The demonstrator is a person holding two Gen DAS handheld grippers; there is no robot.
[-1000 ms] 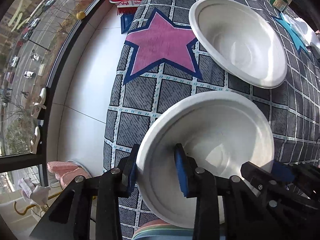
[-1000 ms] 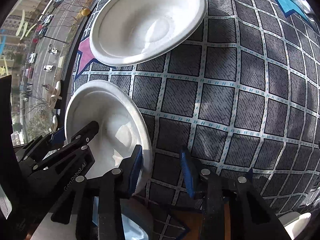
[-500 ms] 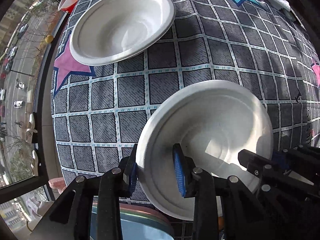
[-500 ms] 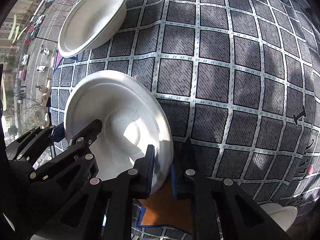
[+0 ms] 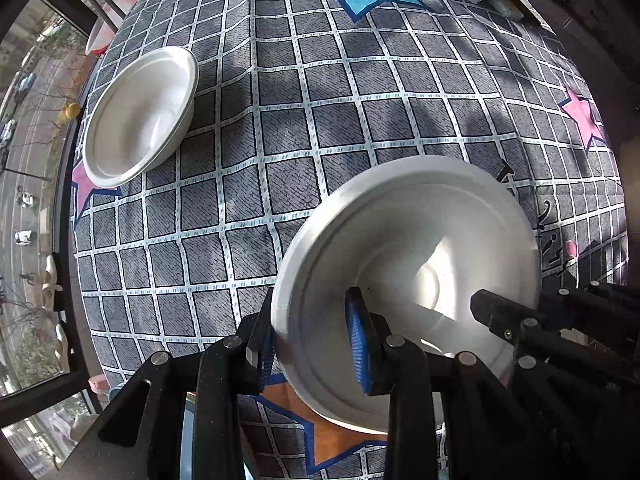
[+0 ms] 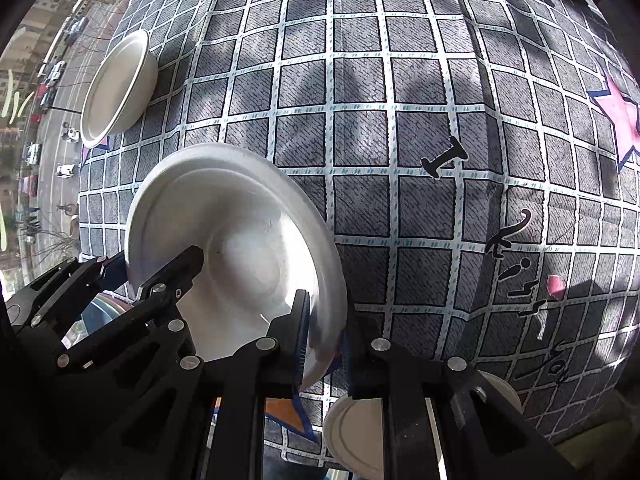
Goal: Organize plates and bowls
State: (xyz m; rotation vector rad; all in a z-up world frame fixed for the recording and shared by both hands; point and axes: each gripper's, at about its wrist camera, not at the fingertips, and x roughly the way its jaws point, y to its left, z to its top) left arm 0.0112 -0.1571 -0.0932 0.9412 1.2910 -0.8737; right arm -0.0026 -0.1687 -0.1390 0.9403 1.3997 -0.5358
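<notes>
Bowl [image 5: 404, 280] has travelled across the tablecloth [image 5: 320, 120], away from the second bowl [image 5: 140, 116].
Left gripper [image 5: 312, 344] and right gripper [image 6: 324, 344] pinch opposite rims; uneven pull could buckle it loose.

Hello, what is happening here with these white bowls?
A person holds one white bowl above the checked tablecloth with two hand-held grippers. The left gripper and the right gripper each clamp opposite sides of its rim. A second white bowl sits on the cloth near the window.

Black letter "I" on tablecloth [image 6: 444, 160], remaining lettering illegible
</notes>
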